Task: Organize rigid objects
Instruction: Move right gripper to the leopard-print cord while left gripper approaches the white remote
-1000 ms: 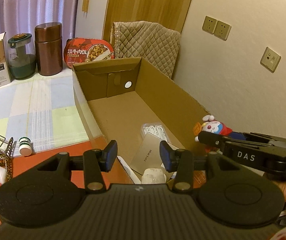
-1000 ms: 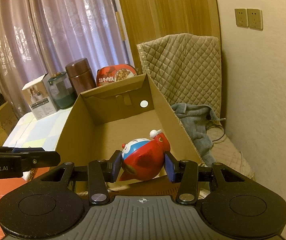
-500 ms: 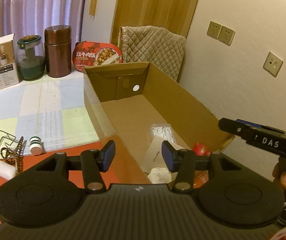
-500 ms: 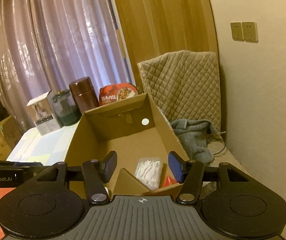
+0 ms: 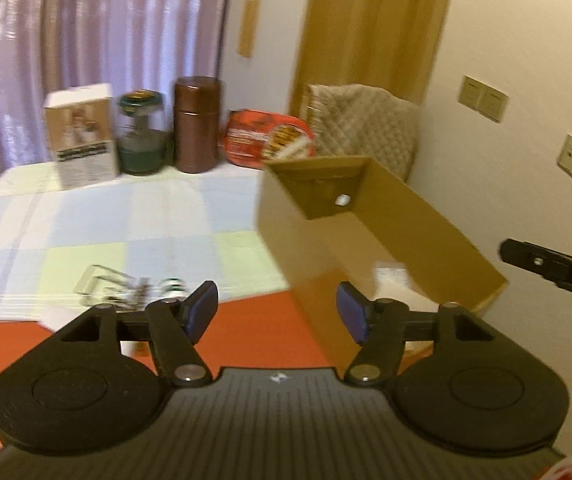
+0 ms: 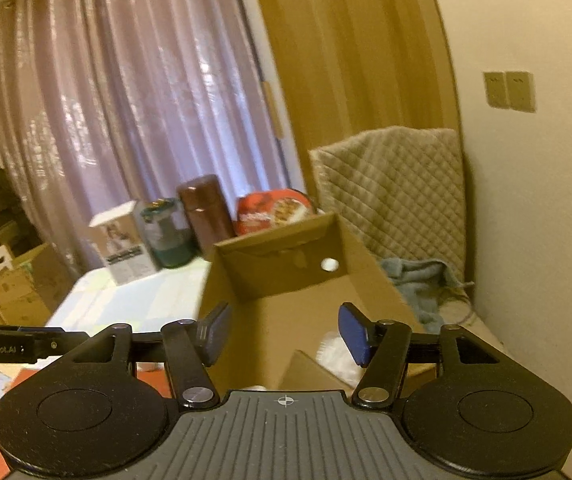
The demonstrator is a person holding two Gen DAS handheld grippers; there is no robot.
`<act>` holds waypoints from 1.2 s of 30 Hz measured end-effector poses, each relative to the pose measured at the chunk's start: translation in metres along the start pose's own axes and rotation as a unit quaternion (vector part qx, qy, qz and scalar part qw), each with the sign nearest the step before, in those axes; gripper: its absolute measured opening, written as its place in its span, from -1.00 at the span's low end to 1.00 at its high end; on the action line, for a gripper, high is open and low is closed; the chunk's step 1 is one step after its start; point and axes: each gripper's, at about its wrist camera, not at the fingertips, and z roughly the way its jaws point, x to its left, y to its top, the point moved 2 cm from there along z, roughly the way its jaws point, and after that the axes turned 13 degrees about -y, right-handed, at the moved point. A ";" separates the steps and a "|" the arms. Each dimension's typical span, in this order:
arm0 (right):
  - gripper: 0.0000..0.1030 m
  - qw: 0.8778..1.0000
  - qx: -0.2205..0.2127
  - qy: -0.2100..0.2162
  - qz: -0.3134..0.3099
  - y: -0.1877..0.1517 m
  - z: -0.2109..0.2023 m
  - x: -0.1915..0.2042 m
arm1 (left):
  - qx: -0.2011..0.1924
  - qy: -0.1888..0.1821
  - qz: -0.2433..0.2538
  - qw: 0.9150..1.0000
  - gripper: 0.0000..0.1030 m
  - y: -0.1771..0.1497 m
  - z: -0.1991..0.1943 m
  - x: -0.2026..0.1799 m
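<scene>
An open cardboard box (image 5: 314, 236) stands on the table's right side; it also shows in the right wrist view (image 6: 298, 280). A clear packet of white pieces (image 6: 336, 354) and a tan carton (image 6: 310, 372) lie inside it. My left gripper (image 5: 278, 314) is open and empty, held above the red mat (image 5: 246, 340) at the box's near left corner. My right gripper (image 6: 284, 334) is open and empty, above the box's near end. A wire rack (image 5: 102, 288) and a small white bottle (image 5: 172, 285) lie blurred on the checked cloth.
At the table's back stand a white product box (image 5: 82, 136), a green-lidded jar (image 5: 140, 134), a brown canister (image 5: 197, 122) and a red food tub (image 5: 268, 138). A quilted chair back (image 6: 390, 188) and grey cloth (image 6: 422, 280) sit behind the box by the wall.
My right gripper let go of the red and blue toy into the box and pulled back up, open. My left gripper swung left, away from the box interior toward the table.
</scene>
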 end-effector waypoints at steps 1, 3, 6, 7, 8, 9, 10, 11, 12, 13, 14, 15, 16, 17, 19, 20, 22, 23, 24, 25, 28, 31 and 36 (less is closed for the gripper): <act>0.12 1.000 -0.001 0.008 -0.003 0.000 -0.002 0.008 | -0.003 0.008 0.000 1.000 0.22 0.000 -0.007 0.007; 0.15 1.000 -0.004 0.023 -0.010 -0.002 -0.005 0.024 | -0.011 0.029 0.003 1.000 0.31 0.001 -0.023 0.023; 0.19 0.999 -0.005 0.048 -0.025 -0.006 -0.009 0.050 | -0.019 0.060 0.002 0.998 0.35 0.000 -0.045 0.047; 0.20 0.998 -0.006 0.056 -0.029 -0.009 -0.010 0.060 | -0.021 0.068 0.000 0.997 0.38 0.000 -0.052 0.056; 0.21 0.997 -0.005 0.063 -0.033 -0.011 -0.010 0.067 | -0.024 0.078 -0.003 0.997 0.41 -0.001 -0.059 0.064; 0.22 0.997 -0.004 0.069 -0.036 -0.013 -0.010 0.075 | -0.026 0.086 -0.007 0.996 0.41 -0.003 -0.064 0.073; 0.22 0.996 -0.001 0.077 -0.041 -0.017 -0.009 0.085 | -0.027 0.095 -0.011 0.995 0.42 -0.005 -0.070 0.081; 0.23 0.996 0.002 0.082 -0.046 -0.020 -0.007 0.092 | -0.028 0.102 -0.015 0.994 0.43 -0.007 -0.074 0.089; 0.23 0.995 0.005 0.086 -0.051 -0.024 -0.005 0.100 | -0.027 0.107 -0.018 0.994 0.44 -0.010 -0.076 0.095; 0.23 0.994 0.009 0.090 -0.054 -0.027 -0.003 0.106 | -0.026 0.111 -0.020 0.993 0.44 -0.013 -0.079 0.102; 0.23 0.994 0.013 0.092 -0.057 -0.031 0.001 0.113 | -0.024 0.116 -0.023 0.993 0.45 -0.017 -0.081 0.109; 0.24 0.994 0.019 0.094 -0.058 -0.035 0.004 0.119 | -0.022 0.121 -0.025 0.992 0.46 -0.021 -0.083 0.115; 0.24 0.994 0.024 0.094 -0.058 -0.039 0.008 0.124 | -0.020 0.123 -0.026 0.992 0.46 -0.024 -0.085 0.119; 0.24 0.993 0.030 0.095 -0.058 -0.042 0.011 0.128 | -0.018 0.127 -0.028 0.991 0.46 -0.028 -0.086 0.124; 0.24 0.993 0.040 0.096 -0.060 -0.048 0.016 0.137 | -0.013 0.136 -0.029 0.990 0.46 -0.037 -0.088 0.132; 0.24 0.992 0.044 0.097 -0.061 -0.051 0.016 0.140 | -0.010 0.138 -0.031 0.990 0.46 -0.040 -0.088 0.136; 0.24 0.992 0.050 0.099 -0.065 -0.056 0.019 0.148 | -0.006 0.138 -0.038 0.990 0.46 -0.047 -0.087 0.144; 0.24 0.991 0.052 0.100 -0.066 -0.059 0.017 0.150 | -0.005 0.139 -0.040 0.989 0.47 -0.050 -0.085 0.144; 0.24 0.991 0.054 0.101 -0.069 -0.061 0.019 0.153 | -0.004 0.140 -0.042 0.989 0.47 -0.053 -0.083 0.147; 0.24 0.991 0.057 0.102 -0.072 -0.063 0.021 0.156 | -0.004 0.140 -0.044 0.989 0.47 -0.054 -0.080 0.150; 0.24 0.990 0.063 0.102 -0.080 -0.069 0.033 0.164 | -0.001 0.142 -0.049 0.989 0.48 -0.061 -0.072 0.158; 0.24 0.989 0.072 0.102 -0.083 -0.077 0.050 0.171 | 0.005 0.143 -0.050 0.988 0.48 -0.068 -0.059 0.168; 0.24 0.987 0.089 0.104 -0.085 -0.092 0.081 0.180 | 0.018 0.142 -0.055 0.988 0.48 -0.079 -0.034 0.186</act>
